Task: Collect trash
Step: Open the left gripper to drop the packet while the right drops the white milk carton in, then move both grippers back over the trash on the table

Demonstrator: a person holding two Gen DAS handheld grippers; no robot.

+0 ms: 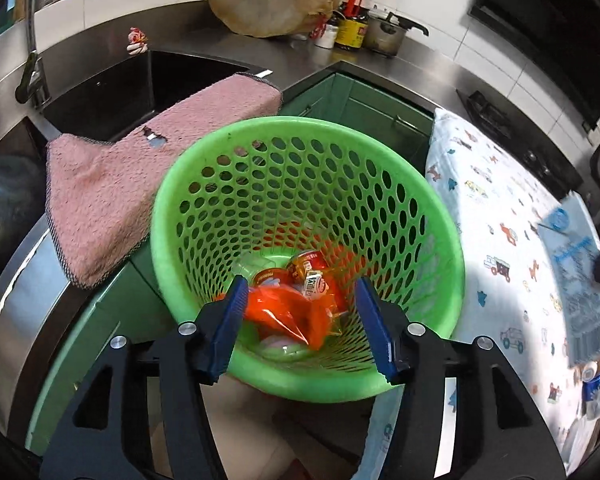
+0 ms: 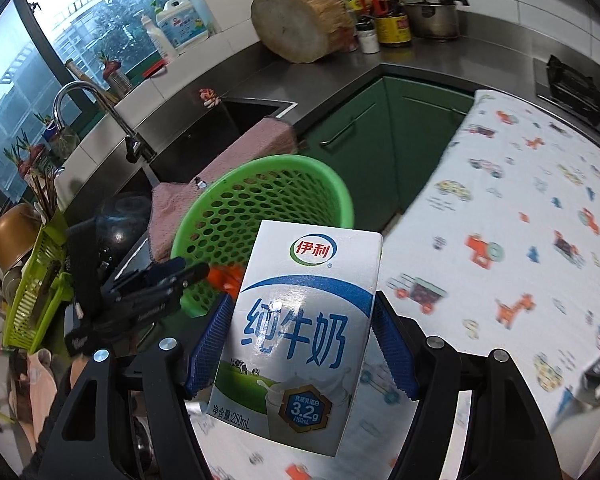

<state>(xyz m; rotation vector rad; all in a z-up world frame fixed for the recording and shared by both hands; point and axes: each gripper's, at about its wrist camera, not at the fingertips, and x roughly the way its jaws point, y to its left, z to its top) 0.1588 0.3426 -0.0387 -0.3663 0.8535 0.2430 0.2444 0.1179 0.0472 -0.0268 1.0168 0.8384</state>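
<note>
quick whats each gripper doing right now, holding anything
left gripper: open, empty, over the green basket.
right gripper: shut on the milk carton.

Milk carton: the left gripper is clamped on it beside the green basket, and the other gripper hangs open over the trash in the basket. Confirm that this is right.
The sides are swapped. The right wrist view shows the right gripper clamped on the milk carton beside the green basket. The left wrist view shows the left gripper open over the trash in the basket.
</note>
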